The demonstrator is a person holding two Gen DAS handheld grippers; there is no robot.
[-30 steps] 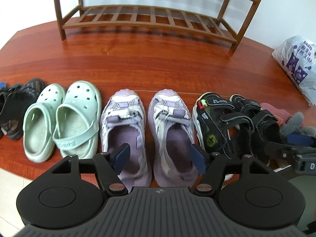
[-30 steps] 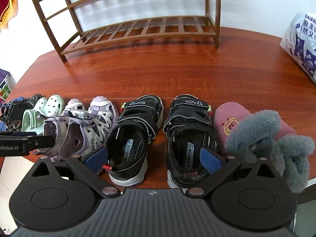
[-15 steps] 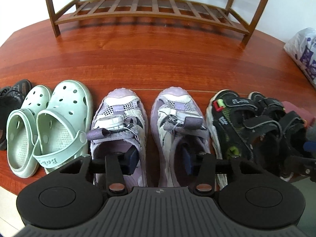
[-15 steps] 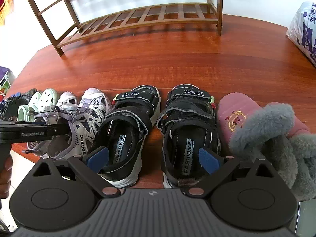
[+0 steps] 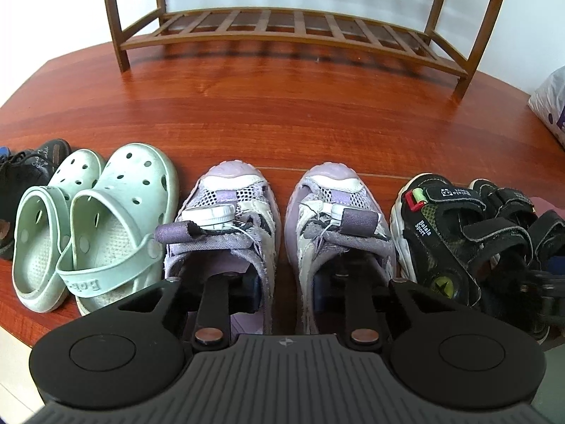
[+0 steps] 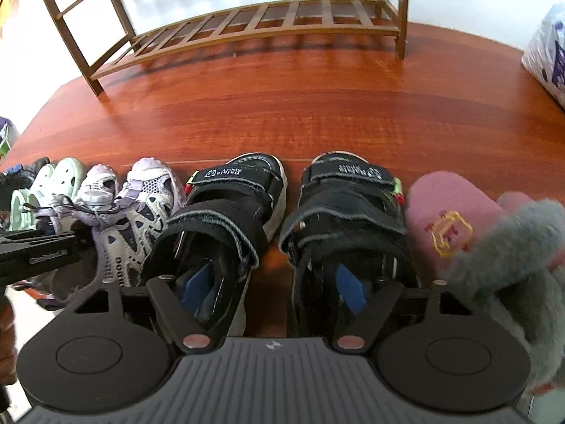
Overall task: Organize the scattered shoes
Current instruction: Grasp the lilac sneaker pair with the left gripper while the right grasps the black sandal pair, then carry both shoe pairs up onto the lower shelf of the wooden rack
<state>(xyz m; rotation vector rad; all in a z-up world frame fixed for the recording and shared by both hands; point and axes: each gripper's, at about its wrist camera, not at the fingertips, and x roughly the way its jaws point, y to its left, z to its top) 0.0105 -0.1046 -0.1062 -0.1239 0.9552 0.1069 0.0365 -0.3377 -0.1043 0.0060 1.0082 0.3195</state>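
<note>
Left gripper (image 5: 286,288) fingers apart, one inside each purple sneaker (image 5: 226,226). Right gripper (image 6: 275,291) likewise inside black sandals (image 6: 348,219). Pinch inner walls together evenly.

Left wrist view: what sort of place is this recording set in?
Probably a home entryway or shoe corner: a slatted wooden shoe rack against a white wall, a reddish wooden floor, and a row of children's shoes.

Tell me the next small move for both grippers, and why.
Probably close both. Each finger of the left gripper sits inside a different purple sneaker, and the right gripper sits likewise in the black sandals; squeezing would pinch each pair's inner walls together, ready to lift toward the empty rack.
</note>
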